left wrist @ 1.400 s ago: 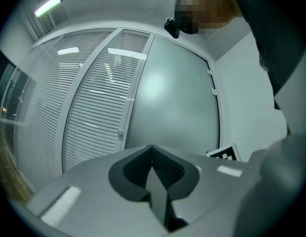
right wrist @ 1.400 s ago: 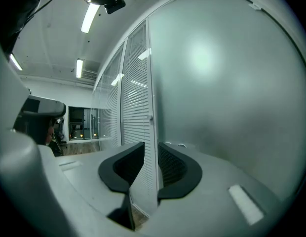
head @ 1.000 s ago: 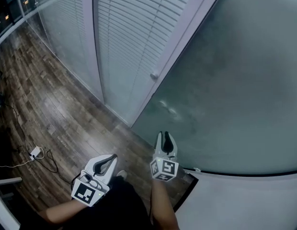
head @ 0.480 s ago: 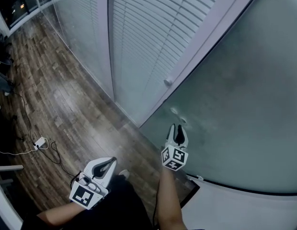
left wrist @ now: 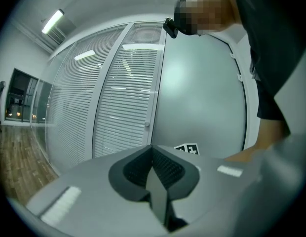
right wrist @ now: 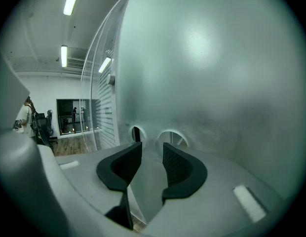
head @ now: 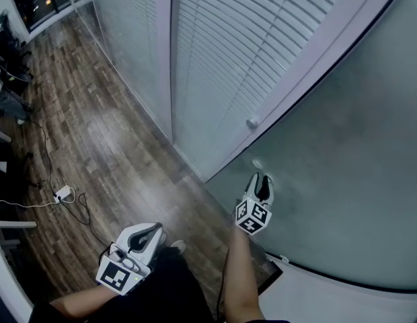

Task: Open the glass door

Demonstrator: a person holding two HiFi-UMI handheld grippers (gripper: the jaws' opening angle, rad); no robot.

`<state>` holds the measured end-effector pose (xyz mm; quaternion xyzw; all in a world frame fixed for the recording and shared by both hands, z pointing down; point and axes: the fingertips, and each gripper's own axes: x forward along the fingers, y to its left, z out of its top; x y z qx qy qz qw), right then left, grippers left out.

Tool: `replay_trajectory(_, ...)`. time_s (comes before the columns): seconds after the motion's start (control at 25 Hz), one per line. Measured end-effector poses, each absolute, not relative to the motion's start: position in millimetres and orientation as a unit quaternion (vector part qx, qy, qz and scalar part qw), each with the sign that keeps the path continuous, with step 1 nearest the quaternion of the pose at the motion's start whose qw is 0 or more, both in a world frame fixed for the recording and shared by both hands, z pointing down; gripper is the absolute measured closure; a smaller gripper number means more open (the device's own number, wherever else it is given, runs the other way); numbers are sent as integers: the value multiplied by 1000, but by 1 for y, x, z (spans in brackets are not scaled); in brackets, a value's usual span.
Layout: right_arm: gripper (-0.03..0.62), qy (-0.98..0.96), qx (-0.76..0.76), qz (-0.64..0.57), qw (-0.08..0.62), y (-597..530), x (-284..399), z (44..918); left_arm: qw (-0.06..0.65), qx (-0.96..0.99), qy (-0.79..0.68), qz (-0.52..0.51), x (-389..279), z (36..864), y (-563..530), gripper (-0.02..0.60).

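In the head view, the frosted glass door (head: 329, 147) was seen at the right, standing next to a white frame with a small knob (head: 251, 122) and slatted blinds (head: 249, 46) behind glass. The right tongs (head: 263, 179) were held close against the door's lower edge area, just below a pale round spot (head: 257, 165) in the glass. The left tongs (head: 152, 231) were kept low and well apart from the door, over the wooden floor (head: 94, 147). A cable (head: 62, 195) lay on the floor at the left.

In the left gripper view, the left tongs (left wrist: 153, 164) were seen clenched, pad against pad, with nothing between them. The door (left wrist: 202, 98) stood ahead, with the blinds (left wrist: 123, 98) to its left.

In the right gripper view, the right tongs (right wrist: 152, 157) were seen released, the jaws opening and nothing gripped between them. The door (right wrist: 217, 73) filled the view just ahead, and two round clear patches (right wrist: 172, 138) in its frosting showed right beyond the jaw tips.
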<state>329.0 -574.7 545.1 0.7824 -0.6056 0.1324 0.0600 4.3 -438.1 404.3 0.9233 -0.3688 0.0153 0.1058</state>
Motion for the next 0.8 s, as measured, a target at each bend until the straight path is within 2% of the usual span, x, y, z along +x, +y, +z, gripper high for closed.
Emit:
replay_trajectory(0.52,459,-573,808,121,72,-594,333,540,106,916,-386,21,-7,408,-445,581)
replay_trajectory(0.8,487,-558,815,136,75,-595,337,546,102,914,-392,14,-17,411,-447,581)
